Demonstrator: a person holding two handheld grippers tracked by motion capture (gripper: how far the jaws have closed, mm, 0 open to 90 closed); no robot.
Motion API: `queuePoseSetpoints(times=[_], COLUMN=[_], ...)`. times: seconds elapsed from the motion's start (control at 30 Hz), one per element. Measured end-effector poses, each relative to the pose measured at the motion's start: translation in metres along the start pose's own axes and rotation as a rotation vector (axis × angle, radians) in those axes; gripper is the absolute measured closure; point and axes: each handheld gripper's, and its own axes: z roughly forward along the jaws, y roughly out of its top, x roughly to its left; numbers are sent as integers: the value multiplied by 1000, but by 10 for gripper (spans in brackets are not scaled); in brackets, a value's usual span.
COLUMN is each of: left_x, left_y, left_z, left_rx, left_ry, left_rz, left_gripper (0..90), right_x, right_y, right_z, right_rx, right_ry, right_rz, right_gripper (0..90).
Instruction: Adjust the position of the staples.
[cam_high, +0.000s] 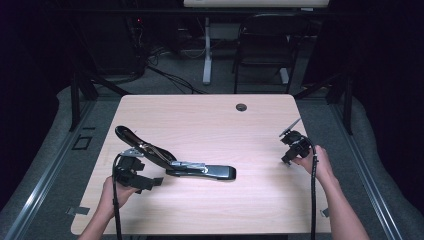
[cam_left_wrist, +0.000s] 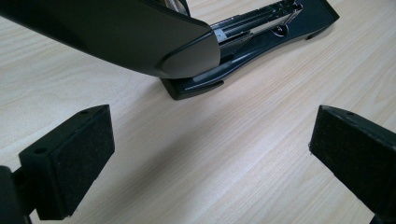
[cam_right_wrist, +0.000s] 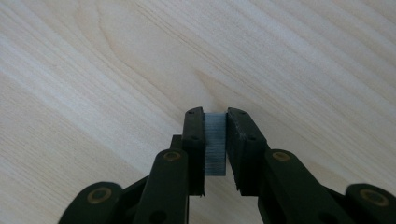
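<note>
Pinching a staple strip (cam_right_wrist: 215, 144) lengthwise along its jaws, the right hand-held gripper (cam_right_wrist: 215, 114) hovers (left hand-held gripper (cam_left_wrist: 210, 154) gaping).

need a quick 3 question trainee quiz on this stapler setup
1. True or false: the stapler lies shut on the table.
2. What does the right hand-held gripper hold? A) a strip of staples B) a pen C) nothing
3. Fill in: the left hand-held gripper has its jaws ____, with bare table between them.

Key:
1. False; its top arm is swung up and open.
2. A; the strip of staples is clamped between the jaws.
3. open
</note>
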Motion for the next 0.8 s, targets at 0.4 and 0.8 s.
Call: queuePoseSetpoints(times=[0.4, 0.8], left_x=[0, 1], left_y=[0, 0], left_z=[0, 0], left_rx=[-2, 1], left_ry=[-2, -2], left_rz=[1, 0], left_gripper=[5, 5], right_x=[5, 14], right_y=[3, 4], right_z=[-3, -2], right_rx=[-10, -58], right_ry=[10, 20], right_rz=[-15, 2], right_gripper=[780, 780])
